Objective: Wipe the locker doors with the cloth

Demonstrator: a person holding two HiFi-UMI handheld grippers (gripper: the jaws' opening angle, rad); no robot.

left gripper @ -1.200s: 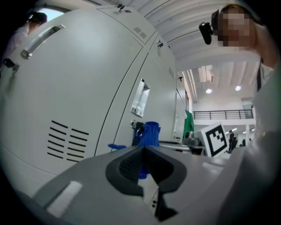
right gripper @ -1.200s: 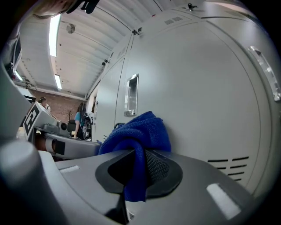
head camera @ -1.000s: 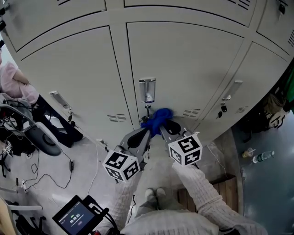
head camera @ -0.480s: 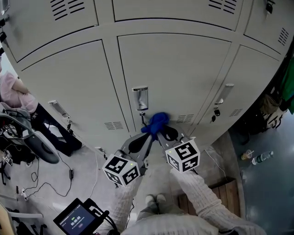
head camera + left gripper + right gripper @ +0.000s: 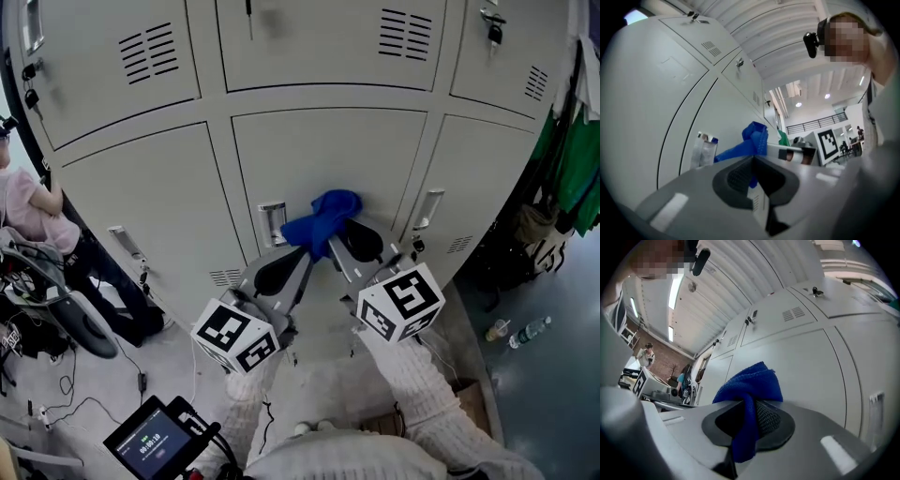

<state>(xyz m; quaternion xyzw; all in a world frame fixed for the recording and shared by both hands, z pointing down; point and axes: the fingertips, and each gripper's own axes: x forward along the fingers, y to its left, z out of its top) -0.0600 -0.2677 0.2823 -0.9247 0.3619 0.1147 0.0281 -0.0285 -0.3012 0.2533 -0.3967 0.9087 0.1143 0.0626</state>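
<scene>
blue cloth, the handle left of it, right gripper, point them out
blue cloth (image 5: pixel 323 217), head view, middle of the bunch
handle (image 5: pixel 272 223), head view, its metal plate
right gripper (image 5: pixel 336 240), head view, jaw tips on the cloth

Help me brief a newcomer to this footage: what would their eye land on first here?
The bright blue cloth stands out at the centre of the head view, bunched up in front of the grey locker door. The left gripper and right gripper both clamp it from below. Their black-and-white marker cubes are bold in the foreground.
</scene>
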